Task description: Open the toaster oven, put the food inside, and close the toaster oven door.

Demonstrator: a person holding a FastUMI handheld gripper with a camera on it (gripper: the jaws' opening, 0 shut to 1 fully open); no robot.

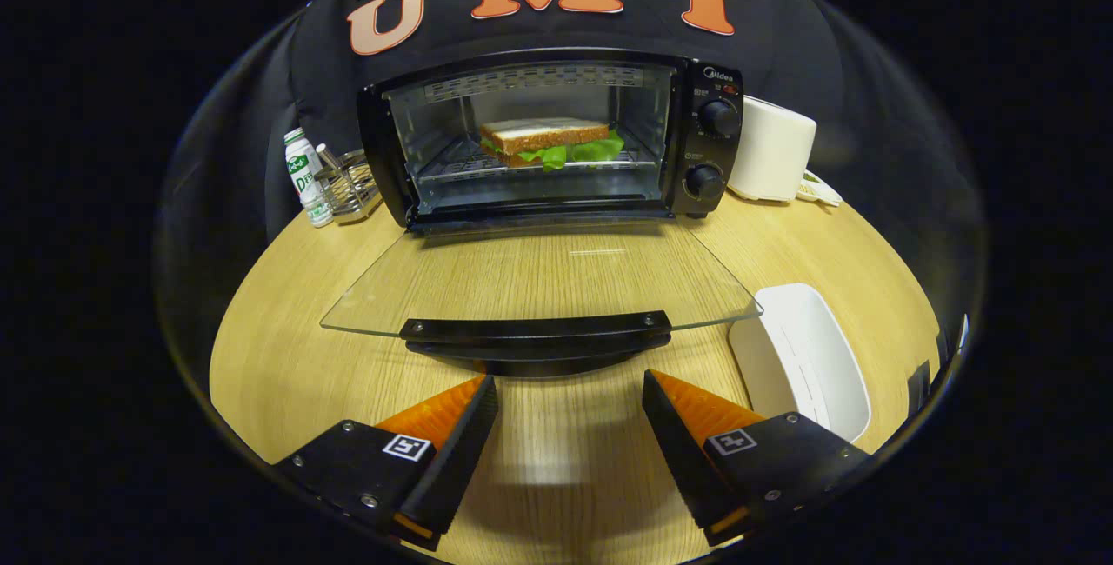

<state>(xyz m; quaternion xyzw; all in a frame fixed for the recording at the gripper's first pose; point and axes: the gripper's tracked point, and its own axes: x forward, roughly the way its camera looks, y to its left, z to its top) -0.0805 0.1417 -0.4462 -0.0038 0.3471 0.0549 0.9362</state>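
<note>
Sandwich (546,142) inside toaster oven (556,139) (claw (569,391) agape)

One toaster oven (556,139), one sandwich (548,141)

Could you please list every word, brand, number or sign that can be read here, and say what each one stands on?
"Midea": on the toaster oven, at the top of its control panel.
Small print beside the two knobs: too small to read.
Green and white label on the bottle: too blurred to read.
Square black-and-white marker on each finger mount of the open gripper: a pattern, no words.
</note>
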